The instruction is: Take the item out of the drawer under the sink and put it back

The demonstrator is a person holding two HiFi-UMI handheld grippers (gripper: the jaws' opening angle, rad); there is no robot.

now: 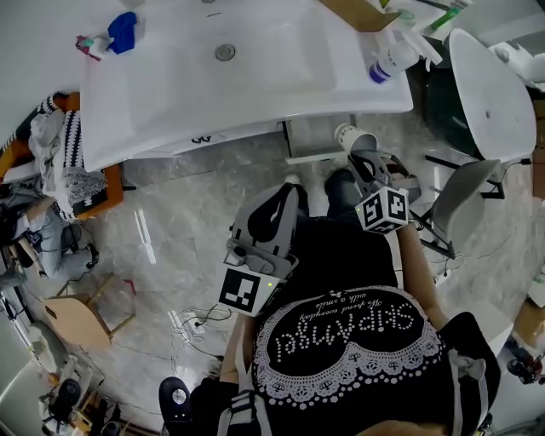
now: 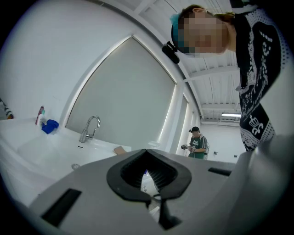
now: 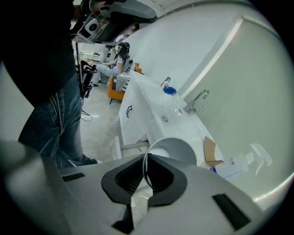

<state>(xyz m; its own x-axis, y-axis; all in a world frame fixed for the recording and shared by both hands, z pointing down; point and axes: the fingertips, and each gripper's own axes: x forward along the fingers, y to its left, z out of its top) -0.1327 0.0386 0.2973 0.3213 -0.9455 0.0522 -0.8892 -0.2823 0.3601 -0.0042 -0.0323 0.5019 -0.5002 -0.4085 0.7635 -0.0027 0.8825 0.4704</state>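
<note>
My right fingers (image 3: 123,178) are pinched almost shut on the rim of the paper cup (image 3: 177,149), carrying it by its edge just in front of the sink (image 1: 255,77). My left fingers (image 2: 129,176) are closed on nothing, idle beside it.

We count two tools: one left tool (image 2: 149,176) and one right tool (image 3: 143,176), each with one marker cube, so two cubes (image 1: 241,289) (image 1: 383,209). There is one paper cup (image 1: 355,136), one sink (image 1: 281,51) with one drain (image 1: 225,52) and one faucet (image 2: 90,128), one spray bottle (image 1: 393,58), one cardboard piece (image 1: 358,12) and one blue object (image 1: 122,32).
</note>
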